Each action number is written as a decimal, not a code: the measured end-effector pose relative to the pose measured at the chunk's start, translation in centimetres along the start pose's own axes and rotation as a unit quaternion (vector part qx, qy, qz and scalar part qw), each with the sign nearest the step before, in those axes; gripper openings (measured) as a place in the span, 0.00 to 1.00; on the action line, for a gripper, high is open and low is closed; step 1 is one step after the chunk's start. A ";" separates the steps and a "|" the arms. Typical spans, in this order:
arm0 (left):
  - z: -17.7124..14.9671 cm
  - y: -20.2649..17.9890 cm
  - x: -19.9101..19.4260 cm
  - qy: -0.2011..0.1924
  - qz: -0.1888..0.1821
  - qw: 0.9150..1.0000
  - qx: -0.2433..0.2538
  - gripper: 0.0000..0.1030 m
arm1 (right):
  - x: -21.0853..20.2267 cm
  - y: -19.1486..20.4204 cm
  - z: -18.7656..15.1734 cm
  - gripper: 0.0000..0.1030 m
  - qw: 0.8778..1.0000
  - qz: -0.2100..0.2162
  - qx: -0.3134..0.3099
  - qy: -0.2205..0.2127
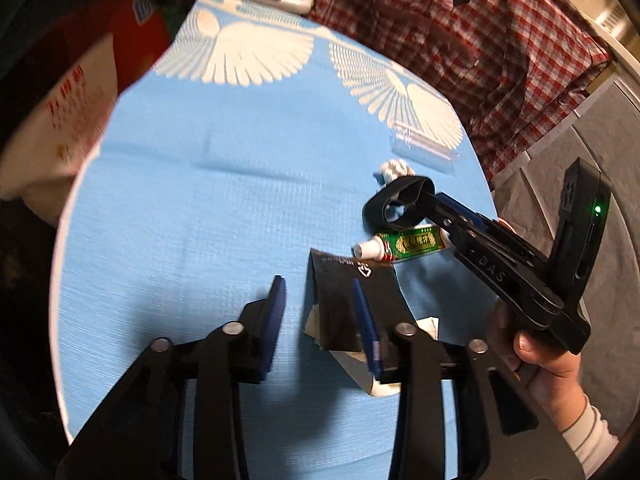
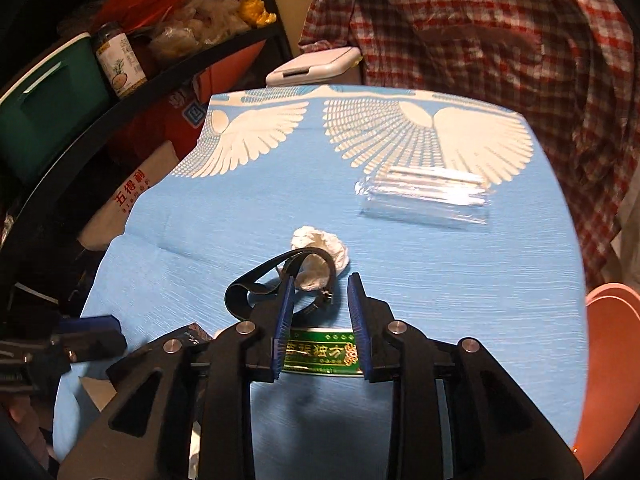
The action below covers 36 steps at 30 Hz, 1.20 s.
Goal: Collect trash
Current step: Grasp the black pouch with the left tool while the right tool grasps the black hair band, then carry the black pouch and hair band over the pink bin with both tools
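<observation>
Blue cloth with white wing shapes covers the desk, the biggest thing in sight. Behind its far edge hangs a red checked shirt, and a white bin lid sits just past that edge. On the left side stands a dark shelf with a green box and a jar on it. The trash lies spread on the cloth. Farthest away, on a white wing, is a clear plastic wrapper. Nearer the middle is a crumpled white tissue, and a black strap curls around it in a loop. Just in front of the strap lies a green tube with a white cap. Beside the tube is a black paper packet, which lies on top of some white paper. The left tongs are wide open and hold nothing; one blue finger is over the black packet and the other is over bare cloth. The right tongs are partly open and hold nothing; they hang just above the green tube, with the strap and tissue just ahead of the tips.
</observation>
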<state>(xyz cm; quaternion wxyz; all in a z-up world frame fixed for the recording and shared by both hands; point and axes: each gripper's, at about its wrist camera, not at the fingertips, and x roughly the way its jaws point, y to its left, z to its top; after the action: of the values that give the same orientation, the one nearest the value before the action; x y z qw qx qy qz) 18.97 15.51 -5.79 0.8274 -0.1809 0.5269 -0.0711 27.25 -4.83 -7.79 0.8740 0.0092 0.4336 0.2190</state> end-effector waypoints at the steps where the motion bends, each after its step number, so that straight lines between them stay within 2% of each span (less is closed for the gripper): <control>1: 0.0 0.1 0.2 0.004 -0.002 1.000 -0.003 0.37 | 0.3 0.0 0.0 0.28 1.000 0.000 0.002 0.004; 7: -0.3 0.0 1.3 0.032 -0.028 0.999 -0.017 0.37 | 0.9 0.0 0.1 0.28 1.000 -0.004 0.006 0.012; 9: -0.4 -0.2 1.5 0.037 -0.034 0.999 -0.017 0.36 | 0.9 -0.1 0.0 0.20 1.000 -0.005 0.006 0.013; 11: -0.4 -0.4 1.5 0.037 -0.034 0.999 -0.016 0.28 | 0.8 -0.1 0.0 0.11 1.000 -0.004 0.005 0.013; 13: -0.4 -0.7 1.2 0.031 -0.028 0.999 -0.008 0.17 | 0.7 -0.1 0.0 0.07 1.000 -0.006 0.005 0.009; 19: 0.3 -1.4 -0.6 0.003 -0.021 1.000 0.008 0.06 | -1.6 -0.2 0.0 0.05 1.000 -0.004 0.004 -0.009; 26: 0.8 -2.2 -3.3 -0.033 -0.028 0.999 0.019 0.01 | -5.5 0.2 0.0 0.05 0.999 -0.007 -0.003 -0.039; 36: 0.2 -3.9 -7.3 -0.089 -0.005 0.994 0.056 0.01 | -11.0 1.5 -1.3 0.05 0.996 -0.031 -0.028 -0.074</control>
<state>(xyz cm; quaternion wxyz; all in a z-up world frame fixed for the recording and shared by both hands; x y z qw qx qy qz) 16.26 14.21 1.95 0.8797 -0.1424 0.4451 -0.0884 19.92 -8.04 0.03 0.9100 -0.0125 0.3614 0.2027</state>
